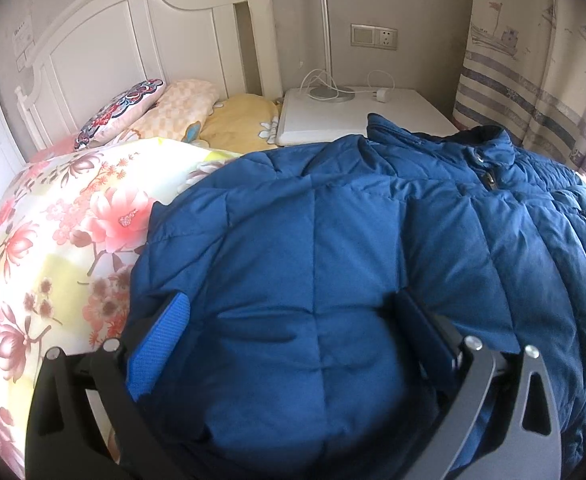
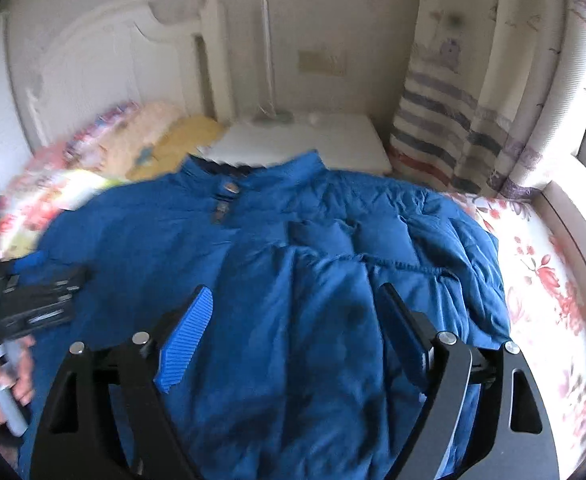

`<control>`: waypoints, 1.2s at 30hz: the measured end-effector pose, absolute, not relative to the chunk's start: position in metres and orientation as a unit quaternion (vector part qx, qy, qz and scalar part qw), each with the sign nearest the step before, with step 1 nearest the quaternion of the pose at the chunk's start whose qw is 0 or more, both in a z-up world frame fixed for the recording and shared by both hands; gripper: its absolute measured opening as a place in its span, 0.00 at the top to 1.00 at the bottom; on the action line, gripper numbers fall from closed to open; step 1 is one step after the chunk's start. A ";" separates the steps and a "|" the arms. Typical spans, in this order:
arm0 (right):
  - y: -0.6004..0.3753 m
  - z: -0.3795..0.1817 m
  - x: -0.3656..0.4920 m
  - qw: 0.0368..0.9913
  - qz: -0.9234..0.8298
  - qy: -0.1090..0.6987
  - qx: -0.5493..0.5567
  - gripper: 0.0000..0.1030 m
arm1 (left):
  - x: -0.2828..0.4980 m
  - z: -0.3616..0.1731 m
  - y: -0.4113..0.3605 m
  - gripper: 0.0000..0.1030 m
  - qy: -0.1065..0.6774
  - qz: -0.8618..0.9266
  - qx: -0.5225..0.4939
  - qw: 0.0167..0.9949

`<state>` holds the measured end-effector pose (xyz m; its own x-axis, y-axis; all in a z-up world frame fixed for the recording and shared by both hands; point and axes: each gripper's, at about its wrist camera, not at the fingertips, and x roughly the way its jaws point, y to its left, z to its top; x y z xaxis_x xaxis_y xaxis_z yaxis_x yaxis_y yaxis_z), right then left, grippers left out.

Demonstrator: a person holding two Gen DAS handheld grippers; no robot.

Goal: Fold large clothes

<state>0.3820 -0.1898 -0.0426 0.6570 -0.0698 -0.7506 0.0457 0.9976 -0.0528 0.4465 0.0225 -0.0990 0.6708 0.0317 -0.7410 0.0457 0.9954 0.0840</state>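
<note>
A large blue quilted jacket [image 1: 373, 240] lies spread on the bed, collar toward the nightstand. It also fills the middle of the right wrist view [image 2: 293, 260], where a sleeve is folded over the chest. My left gripper [image 1: 293, 312] is open, its jaws wide apart just over the jacket's left part. My right gripper [image 2: 293, 304] is open over the jacket's right side, holding nothing. The left gripper also shows at the left edge of the right wrist view [image 2: 41, 292], held by a hand.
A floral bedspread [image 1: 53, 240] covers the bed. Pillows [image 1: 165, 108] lie by the white headboard [image 1: 133, 40]. A white nightstand [image 1: 357, 112] carries a lamp [image 1: 327, 40] and a charger. A striped curtain [image 1: 533, 80] hangs at the right.
</note>
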 end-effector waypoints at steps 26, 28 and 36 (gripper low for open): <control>-0.194 -0.017 0.306 0.922 0.024 0.385 0.024 0.11 | 0.370 -0.058 0.034 0.02 0.391 -0.061 0.019 0.918; -0.189 -0.017 0.276 0.916 0.032 0.400 0.007 0.11 | 0.333 -0.058 0.040 0.02 0.412 -0.078 -0.002 0.908; -0.189 -0.079 0.216 0.866 0.020 0.498 -0.052 0.10 | 0.258 -0.113 0.041 0.02 0.476 -0.073 0.034 0.876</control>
